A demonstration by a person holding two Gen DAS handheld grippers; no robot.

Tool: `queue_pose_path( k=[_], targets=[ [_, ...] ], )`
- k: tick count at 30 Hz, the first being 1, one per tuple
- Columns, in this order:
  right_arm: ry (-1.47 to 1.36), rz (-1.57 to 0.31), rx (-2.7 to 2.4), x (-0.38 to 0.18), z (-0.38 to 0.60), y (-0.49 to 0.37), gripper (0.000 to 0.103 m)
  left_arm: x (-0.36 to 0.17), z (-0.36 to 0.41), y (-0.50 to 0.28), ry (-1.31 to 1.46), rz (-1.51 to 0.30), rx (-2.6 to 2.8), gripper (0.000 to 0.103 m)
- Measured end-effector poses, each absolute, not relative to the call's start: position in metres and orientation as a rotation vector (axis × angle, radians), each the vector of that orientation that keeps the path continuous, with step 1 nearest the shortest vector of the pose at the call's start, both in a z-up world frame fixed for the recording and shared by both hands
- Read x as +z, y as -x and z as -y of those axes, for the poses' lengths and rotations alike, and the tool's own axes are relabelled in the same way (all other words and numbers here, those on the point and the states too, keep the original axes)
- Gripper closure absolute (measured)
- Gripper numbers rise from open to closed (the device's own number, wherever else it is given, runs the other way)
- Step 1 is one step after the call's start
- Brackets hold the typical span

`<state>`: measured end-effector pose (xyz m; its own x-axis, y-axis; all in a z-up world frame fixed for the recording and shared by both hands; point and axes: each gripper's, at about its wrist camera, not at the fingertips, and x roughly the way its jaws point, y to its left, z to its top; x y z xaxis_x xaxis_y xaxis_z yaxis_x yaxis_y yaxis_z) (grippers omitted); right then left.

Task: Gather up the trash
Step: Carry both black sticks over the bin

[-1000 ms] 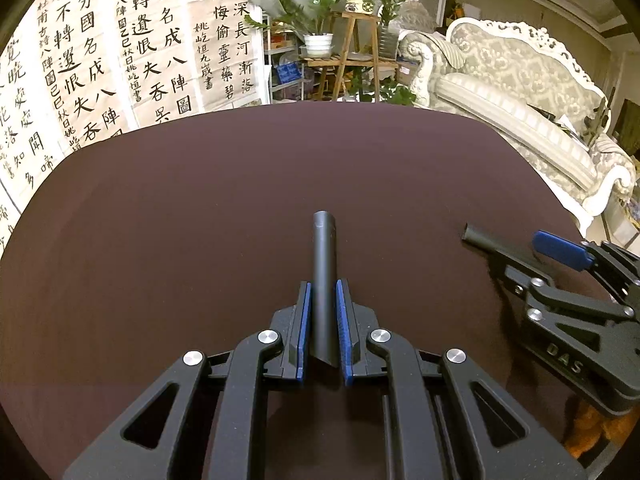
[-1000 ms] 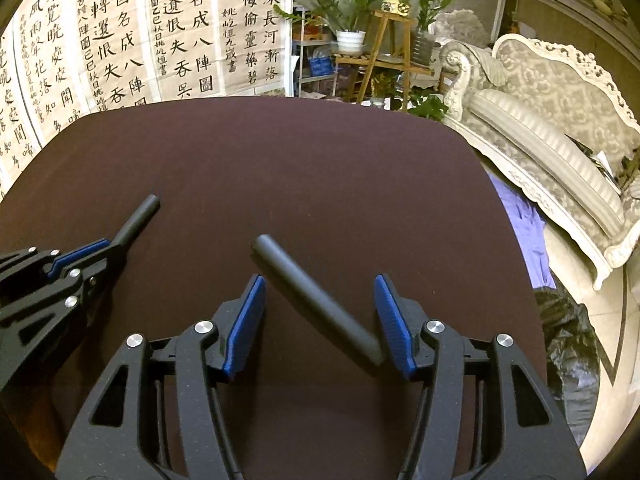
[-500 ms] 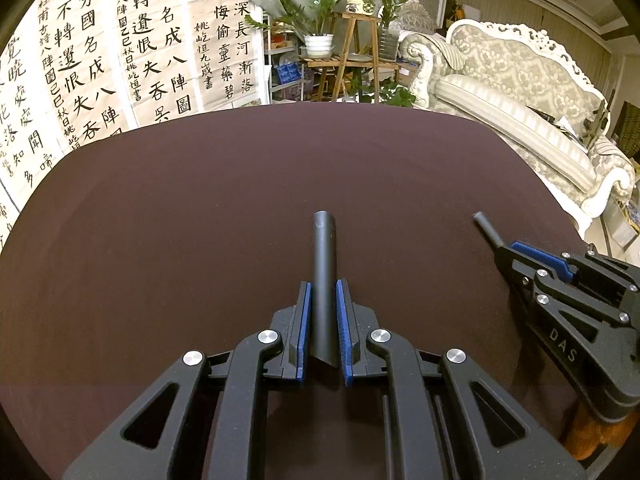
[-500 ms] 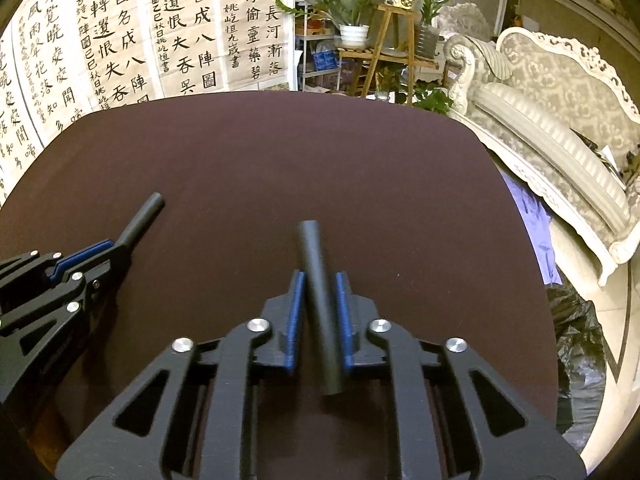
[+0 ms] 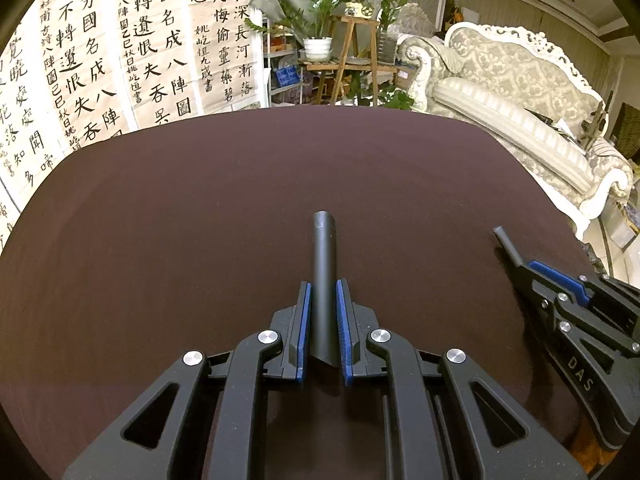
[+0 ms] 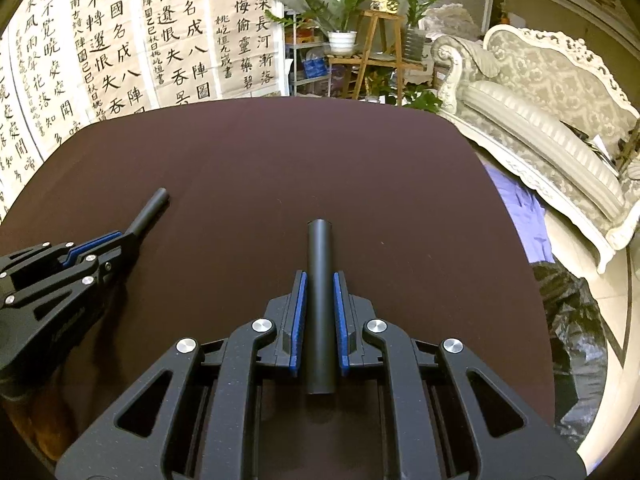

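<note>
1. My right claw [image 6: 319, 280], wide open around the dark tube [image 6: 320, 304] a second ago, is now clamped on it, both blue pads [image 6: 298, 316] pressed to its sides.
2. That tube, which lay slanted between my pads a second ago, now points straight ahead along my fingers.
3. Seen from my left wrist, my right claw [image 5: 520, 262] sits closer to the worktop's [image 5: 200, 240] right edge than before, and its tube tip [image 5: 502, 236] now angles up and away instead of pointing left across the worktop.
</note>
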<state>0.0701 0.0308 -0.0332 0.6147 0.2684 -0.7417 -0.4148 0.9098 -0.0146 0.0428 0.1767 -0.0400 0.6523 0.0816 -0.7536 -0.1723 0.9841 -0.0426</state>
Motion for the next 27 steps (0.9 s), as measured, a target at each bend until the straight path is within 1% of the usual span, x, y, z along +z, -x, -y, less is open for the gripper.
queue_pose_path(
  k=[10,27],
  targets=[
    [0.133,-0.774,0.344,-0.024,0.002,-0.04,0.09,-0.034,-0.157,-0.026,0.091,-0.812,0.092,0.089],
    [0.034,-0.696,0.172,-0.004,0.092,-0.008,0.09,-0.017,-0.069,-0.017,0.032,-0.747,-0.093,0.089]
  ],
)
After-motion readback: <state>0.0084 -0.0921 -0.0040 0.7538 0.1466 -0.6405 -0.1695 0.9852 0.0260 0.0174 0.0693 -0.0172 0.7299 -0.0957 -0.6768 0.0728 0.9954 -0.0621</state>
